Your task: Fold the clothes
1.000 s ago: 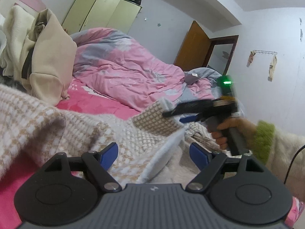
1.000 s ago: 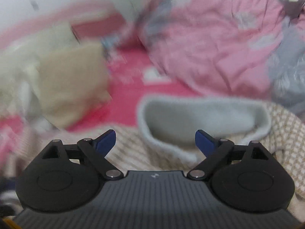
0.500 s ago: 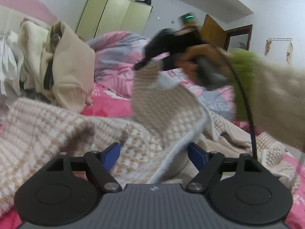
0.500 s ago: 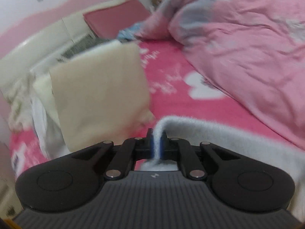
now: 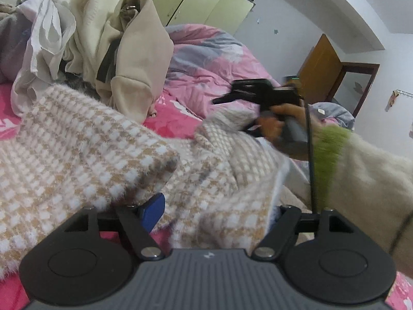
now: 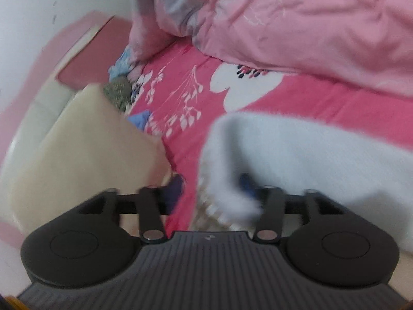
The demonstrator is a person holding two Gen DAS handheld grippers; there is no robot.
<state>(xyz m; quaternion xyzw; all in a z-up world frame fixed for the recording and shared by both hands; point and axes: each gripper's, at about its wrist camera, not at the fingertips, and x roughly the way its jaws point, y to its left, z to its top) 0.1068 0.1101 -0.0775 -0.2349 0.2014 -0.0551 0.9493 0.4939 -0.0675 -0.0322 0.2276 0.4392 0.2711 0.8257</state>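
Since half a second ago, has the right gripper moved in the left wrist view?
Yes. The right gripper has dropped from level with the wardrobe down to the checked garment on the bed; its jaws have just been opening.

Soft, even indoor light; no single source visible, no hard shadows, no glare. Left wrist view mostly sharp: the checked garment in the near field shows crisp weave. The right gripper and the hand holding it smear with motion blur at mid-right. Strong fisheye bending; the far wardrobe leans, dark vignette in the corners. Right wrist view soft throughout: white fleece streaked, beige cloth at left blurred, colours slightly washed.
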